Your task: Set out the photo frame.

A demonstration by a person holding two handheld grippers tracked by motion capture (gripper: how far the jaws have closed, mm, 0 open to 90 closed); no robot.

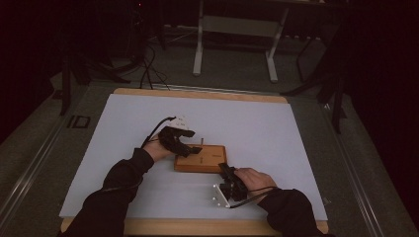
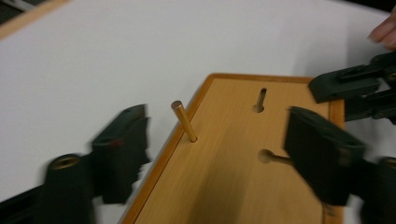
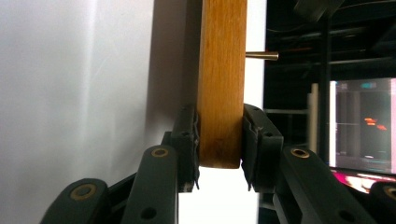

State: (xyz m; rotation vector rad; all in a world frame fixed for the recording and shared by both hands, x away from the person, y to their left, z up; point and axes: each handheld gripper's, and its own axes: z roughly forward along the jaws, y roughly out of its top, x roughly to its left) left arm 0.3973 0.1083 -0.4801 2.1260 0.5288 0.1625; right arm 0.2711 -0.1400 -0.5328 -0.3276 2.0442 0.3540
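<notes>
Nearest me, my right gripper (image 1: pixel 228 174) is clenched on the near right edge of the wooden board (image 1: pixel 207 157); in the right gripper view both pads (image 3: pixel 187 135) press flat against the 2 faces of that board (image 3: pixel 221 79), which runs straight away from the jaws. My right hand (image 1: pixel 253 178) wraps the tool from the right, forearm coming in low from the table's (image 1: pixel 276 133) near edge. The board lies flat a little nearer me than the middle of the white tabletop and serves as a holder: I count 1 brass peg (image 2: pixel 184 121) standing in a hole near its left edge, tilted slightly, and 2 more holes (image 2: pixel 260 100) that are bare slots. From the right gripper view the peg (image 3: pixel 262 55) juts out of the board's face beyond my jaws. Farther on, my left gripper (image 1: pixel 184 143) hovers over the board's far left corner, jaws spread wide and grasping nothing, 1 jaw on each side of the peg without touching it. My left hand (image 1: pixel 157 148) holds it from the left, wrist angled down. That makes 2 grippers, 1 board, 1 peg.
</notes>
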